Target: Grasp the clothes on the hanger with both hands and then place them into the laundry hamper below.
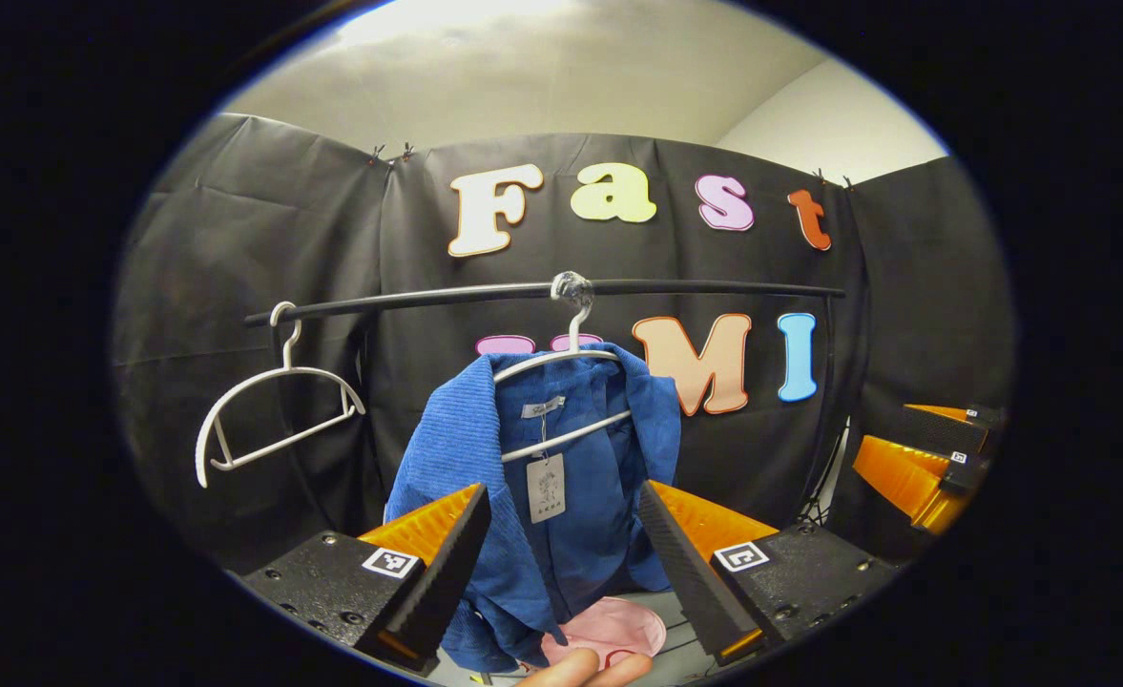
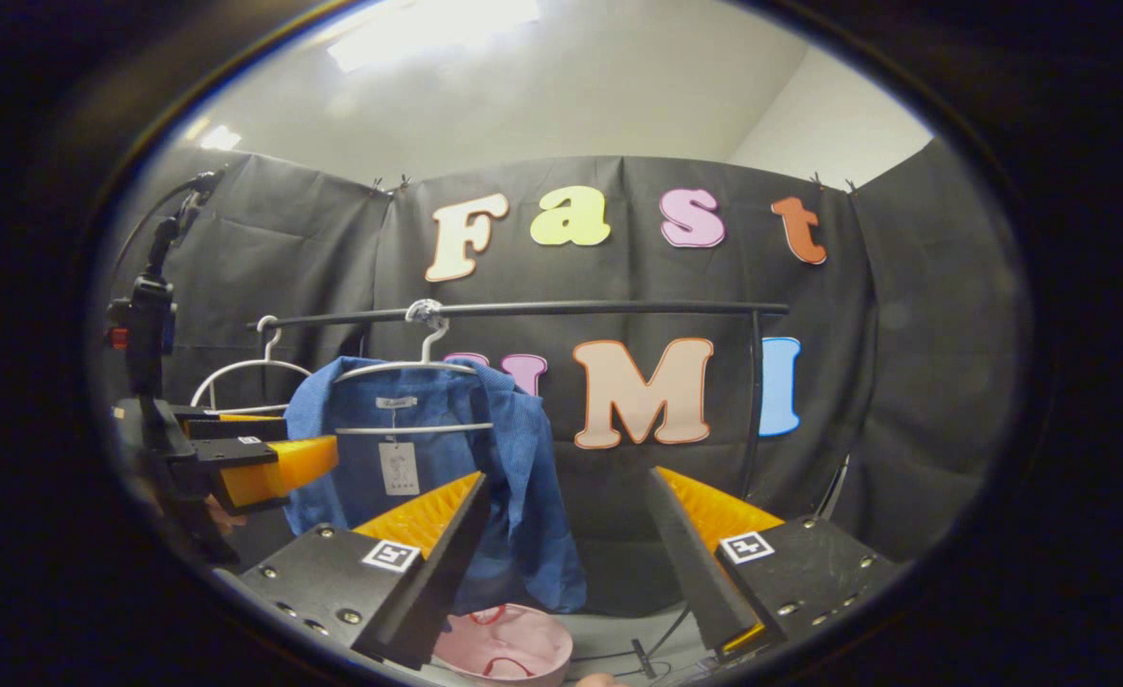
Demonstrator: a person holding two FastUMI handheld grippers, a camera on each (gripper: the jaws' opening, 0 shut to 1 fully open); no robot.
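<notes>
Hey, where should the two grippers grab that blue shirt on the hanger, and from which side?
Probably take the blue shirt at its two shoulders, one gripper each, coming from the front. It hangs open on the white hanger, so the folded shoulder cloth gives thick edges to pinch. The left gripper already faces it with open jaws; the right gripper, also open, sits off to the shirt's right.

Black screw-studded gripper bodies (image 1: 561,563), square tags
</notes>
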